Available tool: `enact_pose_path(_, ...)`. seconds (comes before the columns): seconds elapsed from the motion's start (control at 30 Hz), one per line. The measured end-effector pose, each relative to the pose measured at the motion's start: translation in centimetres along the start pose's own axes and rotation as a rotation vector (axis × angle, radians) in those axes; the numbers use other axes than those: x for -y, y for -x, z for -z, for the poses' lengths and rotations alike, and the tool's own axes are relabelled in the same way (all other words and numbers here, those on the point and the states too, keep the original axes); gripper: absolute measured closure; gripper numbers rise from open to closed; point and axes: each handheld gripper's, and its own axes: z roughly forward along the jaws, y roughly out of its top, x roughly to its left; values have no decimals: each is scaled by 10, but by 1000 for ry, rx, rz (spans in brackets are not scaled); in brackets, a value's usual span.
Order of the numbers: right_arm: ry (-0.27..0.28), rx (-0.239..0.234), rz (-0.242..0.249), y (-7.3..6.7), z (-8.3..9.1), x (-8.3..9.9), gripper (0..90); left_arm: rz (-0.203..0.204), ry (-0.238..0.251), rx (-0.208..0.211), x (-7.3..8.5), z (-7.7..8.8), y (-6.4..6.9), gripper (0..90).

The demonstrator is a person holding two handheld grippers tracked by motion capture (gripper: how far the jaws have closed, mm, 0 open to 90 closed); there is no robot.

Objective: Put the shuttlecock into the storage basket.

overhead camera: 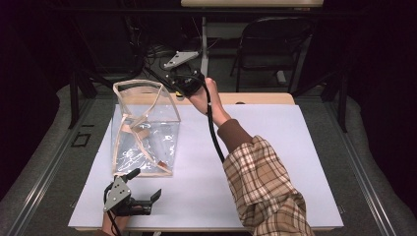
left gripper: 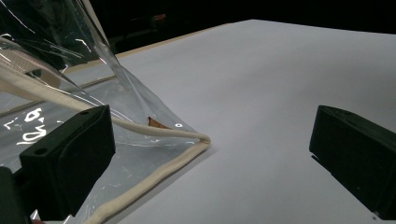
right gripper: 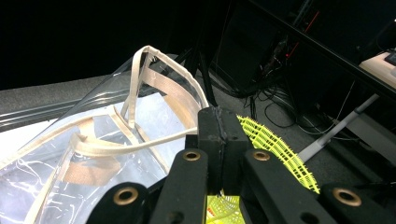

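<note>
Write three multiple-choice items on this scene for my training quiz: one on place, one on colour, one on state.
1. Where is the clear bag?
A. left part of the table
B. right edge
C. on the floor

2. What colour is the mesh thing in the right gripper?
A. red
B. yellow
C. blue

3. How do the left gripper's jaws stand?
A. shut on the bag
B. shut on nothing
C. open

Answers: 1 A, the high view shows it on the white table at left; 2 B, yellow mesh sits between the shut jaws; 3 C, a wide gap shows between them.
</note>
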Motion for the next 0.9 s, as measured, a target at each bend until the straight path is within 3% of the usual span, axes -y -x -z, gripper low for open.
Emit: enact_pose_path(0.9,32,-20,12,-11,-16,-21,900,7,5,3,0,0,-1,2)
